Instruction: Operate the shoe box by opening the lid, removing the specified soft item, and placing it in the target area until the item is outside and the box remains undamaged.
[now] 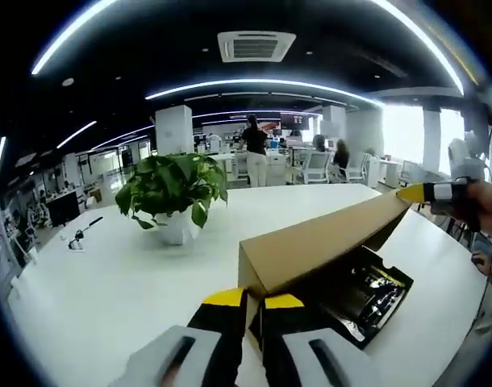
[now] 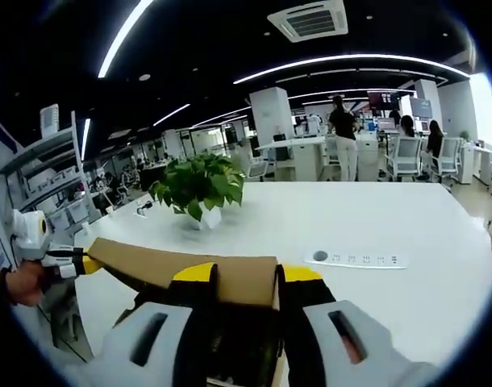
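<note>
Cardboard lid (image 1: 318, 242) is pinched at opposite ends by the left gripper (image 1: 255, 305) and right gripper (image 2: 246, 274). Lifting both ends level should spare the shoe box (image 1: 367, 294) any tearing.

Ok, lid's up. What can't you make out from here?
- Box contents, left gripper view: a dark jumble, partly hidden under the raised lid; I can't identify the soft item.
- Box interior, right gripper view: hidden behind the lid and the right gripper.
- Grip: I can't tell whether the left gripper or the right one actually pinches the lid.
</note>
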`<state>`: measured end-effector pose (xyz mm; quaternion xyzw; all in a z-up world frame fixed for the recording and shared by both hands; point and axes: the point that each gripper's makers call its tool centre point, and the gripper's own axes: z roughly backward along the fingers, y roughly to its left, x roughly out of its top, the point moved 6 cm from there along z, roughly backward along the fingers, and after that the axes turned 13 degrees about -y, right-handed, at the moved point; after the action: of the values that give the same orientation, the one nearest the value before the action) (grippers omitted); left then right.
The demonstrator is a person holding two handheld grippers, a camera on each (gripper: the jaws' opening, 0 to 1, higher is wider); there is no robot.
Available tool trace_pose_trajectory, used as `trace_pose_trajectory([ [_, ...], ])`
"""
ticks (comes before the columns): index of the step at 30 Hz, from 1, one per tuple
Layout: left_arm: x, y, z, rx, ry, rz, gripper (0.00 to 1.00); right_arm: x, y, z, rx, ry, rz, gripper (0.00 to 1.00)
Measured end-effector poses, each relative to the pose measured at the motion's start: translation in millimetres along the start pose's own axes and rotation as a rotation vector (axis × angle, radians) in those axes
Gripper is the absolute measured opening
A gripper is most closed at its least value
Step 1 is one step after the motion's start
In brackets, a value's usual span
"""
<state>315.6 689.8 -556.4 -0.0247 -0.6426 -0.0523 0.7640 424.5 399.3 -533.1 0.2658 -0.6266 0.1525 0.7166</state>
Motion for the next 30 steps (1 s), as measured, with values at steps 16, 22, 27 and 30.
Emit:
trace_pose_trajectory([
  [16,10.9,12.2,-17.6,0.016,-0.004,0.021,0.04,4.5,-10.6,11.6,0.07,-0.009,-0.016,0.4],
  [22,14.2,15.5,-23.9,0.011,-0.004,0.022,0.04,-10.9,-21.8,4.4,0.042,0.05,0.024,0.3],
  [27,13.9,16.1,-25.8,0.006,-0.004,0.023,0.04,-19.7,-30.3,-10.5,0.0,0.078,0.034,0.16],
  [30,14.1,16.0,-25.3,0.002,-0.004,0.026,0.04,-23.2,-33.4,-17.8,-0.011,0.087,0.033,0.08],
])
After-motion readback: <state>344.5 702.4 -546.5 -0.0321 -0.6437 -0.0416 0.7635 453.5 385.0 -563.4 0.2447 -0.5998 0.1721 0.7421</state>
